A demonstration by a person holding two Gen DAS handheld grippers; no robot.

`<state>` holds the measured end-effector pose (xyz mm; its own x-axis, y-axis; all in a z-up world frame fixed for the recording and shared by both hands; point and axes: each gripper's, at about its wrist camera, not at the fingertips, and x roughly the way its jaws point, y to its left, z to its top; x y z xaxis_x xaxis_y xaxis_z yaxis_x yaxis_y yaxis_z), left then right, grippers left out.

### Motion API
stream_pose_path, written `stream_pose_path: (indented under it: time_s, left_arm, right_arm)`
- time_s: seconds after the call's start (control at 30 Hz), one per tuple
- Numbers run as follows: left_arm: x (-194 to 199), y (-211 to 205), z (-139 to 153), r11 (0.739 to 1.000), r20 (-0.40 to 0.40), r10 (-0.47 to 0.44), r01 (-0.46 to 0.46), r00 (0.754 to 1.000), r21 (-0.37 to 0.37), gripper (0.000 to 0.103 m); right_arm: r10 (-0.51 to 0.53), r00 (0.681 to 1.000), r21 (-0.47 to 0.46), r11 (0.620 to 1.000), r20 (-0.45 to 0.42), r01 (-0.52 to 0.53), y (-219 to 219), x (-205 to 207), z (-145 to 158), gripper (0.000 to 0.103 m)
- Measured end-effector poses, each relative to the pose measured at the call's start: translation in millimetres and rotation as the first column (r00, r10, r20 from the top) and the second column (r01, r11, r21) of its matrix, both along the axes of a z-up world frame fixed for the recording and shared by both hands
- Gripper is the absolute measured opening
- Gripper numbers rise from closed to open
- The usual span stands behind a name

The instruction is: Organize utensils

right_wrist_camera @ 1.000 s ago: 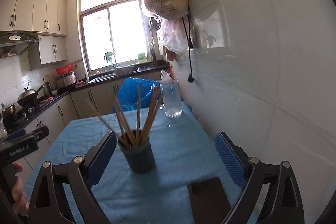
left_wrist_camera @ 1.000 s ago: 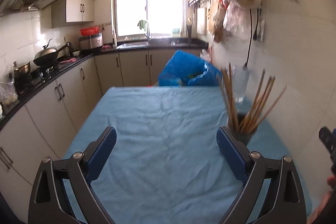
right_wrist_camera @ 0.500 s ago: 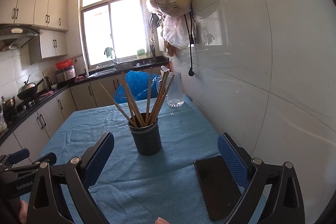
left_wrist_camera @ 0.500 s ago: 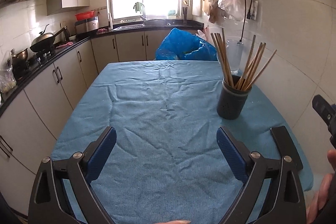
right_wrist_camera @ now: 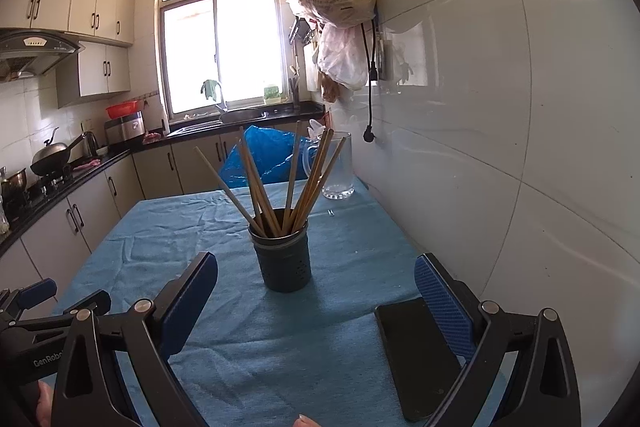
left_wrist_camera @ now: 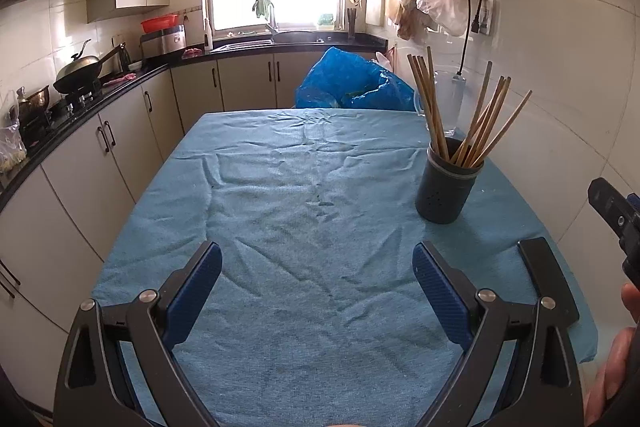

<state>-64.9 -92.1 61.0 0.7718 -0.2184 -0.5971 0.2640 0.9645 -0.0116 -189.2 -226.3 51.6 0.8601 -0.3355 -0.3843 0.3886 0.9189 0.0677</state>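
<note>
A dark round utensil holder (left_wrist_camera: 446, 187) (right_wrist_camera: 284, 255) stands on the blue cloth-covered table (left_wrist_camera: 304, 227), right of centre, with several wooden chopsticks (left_wrist_camera: 464, 115) (right_wrist_camera: 280, 179) fanned out of its top. My left gripper (left_wrist_camera: 318, 291) hovers open over the near middle of the table, nothing between its fingers, the holder ahead to its right. My right gripper (right_wrist_camera: 316, 295) is open too, with the holder straight ahead beyond its fingertips. The right gripper's tip (left_wrist_camera: 614, 217) shows at the left view's right edge.
A black phone (right_wrist_camera: 416, 351) (left_wrist_camera: 548, 279) lies flat near the table's right front corner. A clear glass pitcher (right_wrist_camera: 336, 167) and a blue plastic bag (left_wrist_camera: 352, 83) sit at the far end. A tiled wall runs along the right; kitchen counters (left_wrist_camera: 80, 107) along the left.
Both grippers have drawn back and risen from the holder, which now looks smaller and farther off. The phone has come into view in both cameras. Both stay open.
</note>
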Motion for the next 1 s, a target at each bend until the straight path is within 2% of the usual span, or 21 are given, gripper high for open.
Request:
stream_pose_path:
  time_s: [1.0]
  left_arm:
    - [-2.0, -0.9, -4.0, 1.000, 0.011, -0.003, 0.003, 1.000, 0.014, 0.095]
  right_arm:
    - [0.006, 1.000, -0.011, 1.000, -0.024, -0.006, 1.9, 1.8, -2.8, 0.101]
